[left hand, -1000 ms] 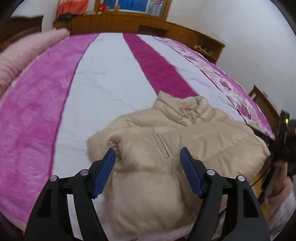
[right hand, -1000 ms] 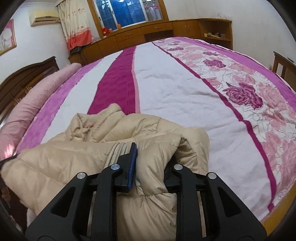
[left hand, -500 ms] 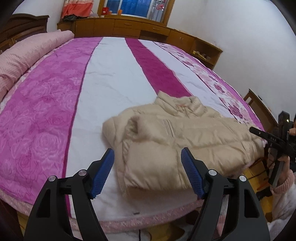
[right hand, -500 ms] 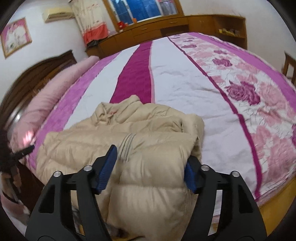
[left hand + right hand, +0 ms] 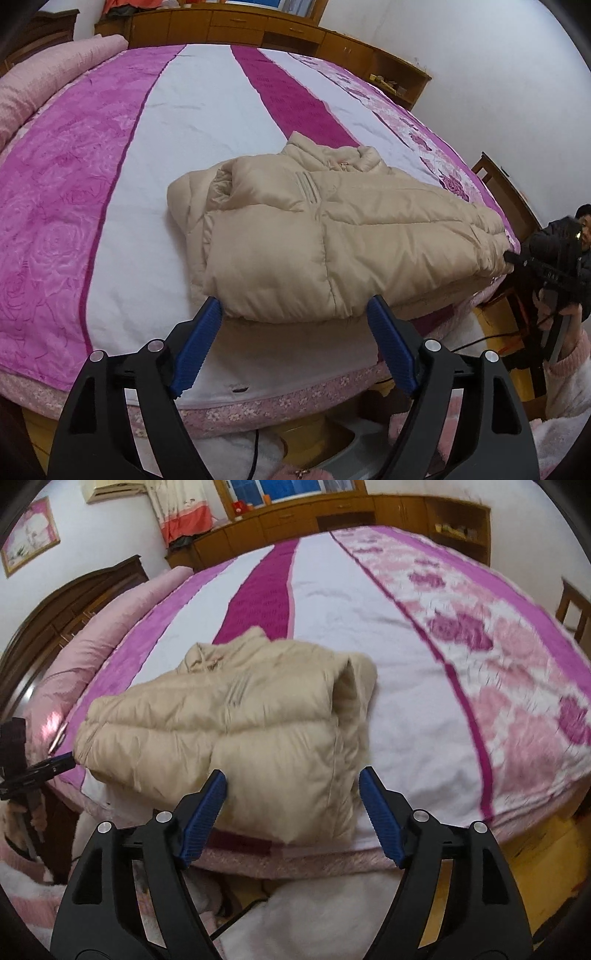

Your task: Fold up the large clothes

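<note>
A beige puffer jacket lies folded on the pink and white bedspread near the bed's front edge, collar toward the far side. It also shows in the right wrist view. My left gripper is open and empty, just short of the jacket's near edge. My right gripper is open and empty, at the jacket's near corner, not touching it. The other gripper shows at the frame edge in each view, right gripper and left gripper.
A long pink pillow lies along the left side of the bed. Wooden cabinets line the far wall. A dark wooden headboard stands at left. A wooden chair stands at right. The bed edge is just below the grippers.
My right gripper let go of the jacket sleeve and opened. Both grippers drew back toward the bed's front edge, away from the jacket, which now lies folded.
</note>
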